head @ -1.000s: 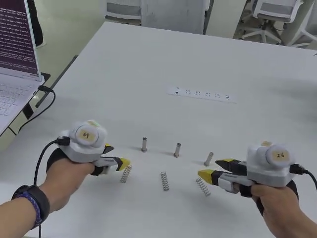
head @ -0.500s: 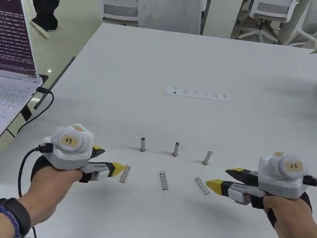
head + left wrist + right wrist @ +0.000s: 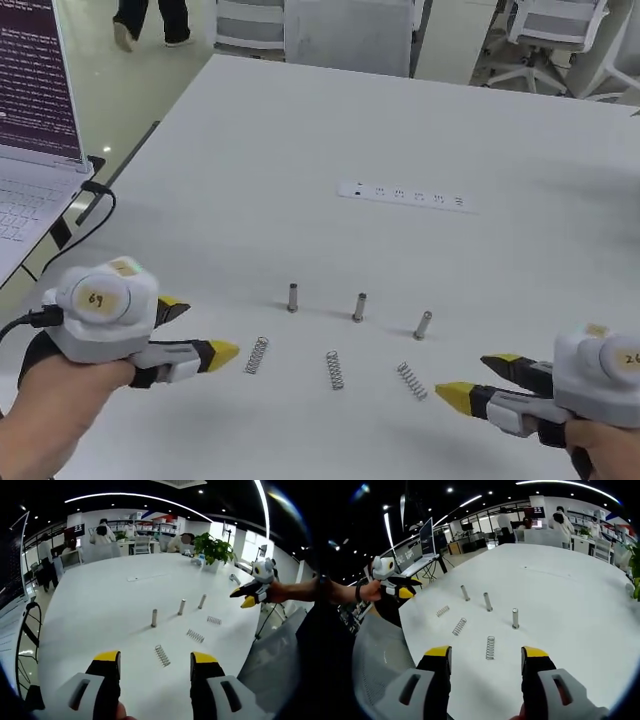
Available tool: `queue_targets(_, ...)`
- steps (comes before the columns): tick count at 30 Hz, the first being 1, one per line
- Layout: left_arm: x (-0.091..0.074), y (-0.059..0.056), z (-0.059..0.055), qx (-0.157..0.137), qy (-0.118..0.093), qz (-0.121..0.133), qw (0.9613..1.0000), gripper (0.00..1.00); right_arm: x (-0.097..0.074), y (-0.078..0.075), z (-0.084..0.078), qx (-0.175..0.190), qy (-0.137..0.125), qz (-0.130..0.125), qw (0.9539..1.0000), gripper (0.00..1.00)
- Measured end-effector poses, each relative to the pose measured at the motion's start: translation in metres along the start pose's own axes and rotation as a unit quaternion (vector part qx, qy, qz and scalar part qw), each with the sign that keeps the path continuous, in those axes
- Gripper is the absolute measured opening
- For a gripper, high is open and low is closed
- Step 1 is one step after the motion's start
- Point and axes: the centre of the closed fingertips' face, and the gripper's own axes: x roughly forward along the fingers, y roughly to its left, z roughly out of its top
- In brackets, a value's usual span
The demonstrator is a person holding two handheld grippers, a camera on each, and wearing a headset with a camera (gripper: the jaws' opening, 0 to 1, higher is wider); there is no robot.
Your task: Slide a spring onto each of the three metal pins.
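A: Metal pins, position?
B: Three, upright, in a row at lower centre of the head view. Three springs lie flat just below them, apart from the pins.
A: Left gripper?
B: Lower left, jaws wide, nothing held. The leftmost spring lies just ahead of its tips, not touching.
A: Right gripper?
B: Lower right, jaws wide, nothing held. The rightmost spring lies ahead, apart.
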Motion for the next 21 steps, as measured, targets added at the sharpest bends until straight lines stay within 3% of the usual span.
queue_targets(11,-0.019,-0.001,0.005,-0.002,-0.014,0.007,0.9999,0.56,-0.009,0.009,-0.008,-0.005,0.006,0.007,0.9999,0.58)
queue_targets(21,-0.033,-0.002,0.0,-0.012,-0.022,0.015,0.9996,0.6,-0.014,0.012,-0.007,-0.007,0.001,0.006,1.0,0.6)
